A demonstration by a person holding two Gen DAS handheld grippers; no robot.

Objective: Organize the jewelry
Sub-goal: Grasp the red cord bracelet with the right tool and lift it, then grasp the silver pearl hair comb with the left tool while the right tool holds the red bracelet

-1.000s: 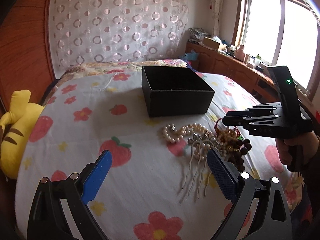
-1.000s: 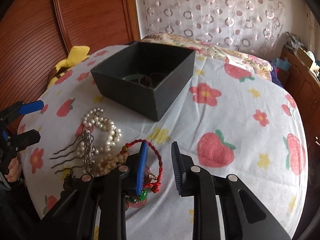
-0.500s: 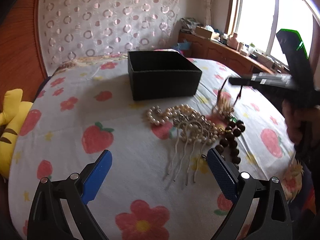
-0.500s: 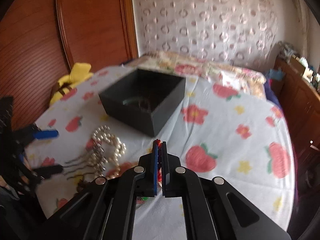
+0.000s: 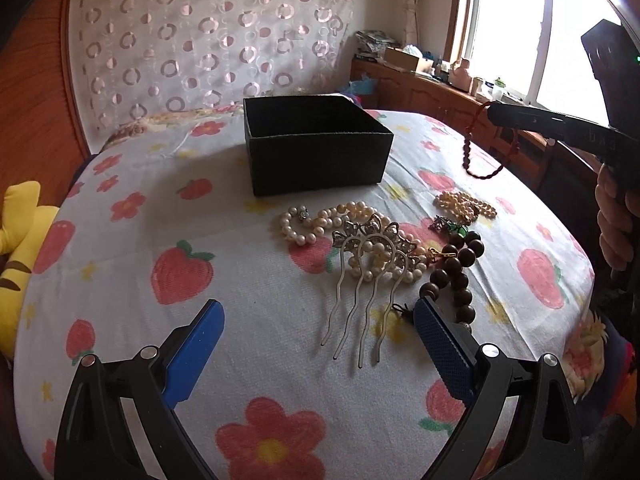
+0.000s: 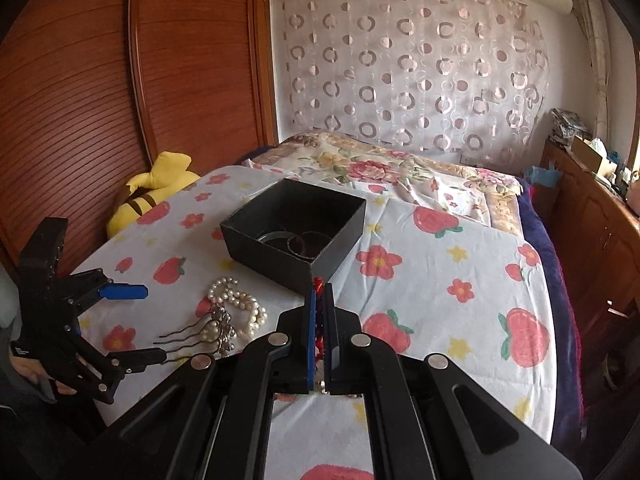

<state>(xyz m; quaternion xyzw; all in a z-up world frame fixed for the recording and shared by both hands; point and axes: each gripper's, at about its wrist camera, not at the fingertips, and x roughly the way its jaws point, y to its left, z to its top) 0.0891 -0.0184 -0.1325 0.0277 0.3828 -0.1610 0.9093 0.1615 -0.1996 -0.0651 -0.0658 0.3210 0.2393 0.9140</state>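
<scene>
A black open box (image 5: 316, 148) (image 6: 296, 232) stands on the strawberry-print bedspread, with bangles inside it in the right wrist view. My right gripper (image 6: 319, 292) (image 5: 496, 114) is shut on a red cord bracelet (image 5: 476, 152) (image 6: 318, 286), which hangs in the air to the right of the box. A pearl necklace (image 5: 320, 222) (image 6: 236, 304), a silver hair comb (image 5: 368, 268) (image 6: 208, 332), a small pearl bracelet (image 5: 464, 204) and dark wooden beads (image 5: 456, 272) lie in front of the box. My left gripper (image 5: 316, 344) (image 6: 132, 324) is open and empty, low over the comb's prongs.
A yellow plush toy (image 5: 16, 256) (image 6: 152, 188) lies at the bed's left edge by the wooden headboard (image 6: 100, 80). A wooden cabinet (image 5: 432, 92) with clutter runs under the window on the right. A floral quilt (image 6: 380, 168) lies behind the box.
My right gripper shut on the red cord bracelet and lifted it off the pile, up and toward the box. My left gripper stayed open and drew a little closer to the jewelry.
</scene>
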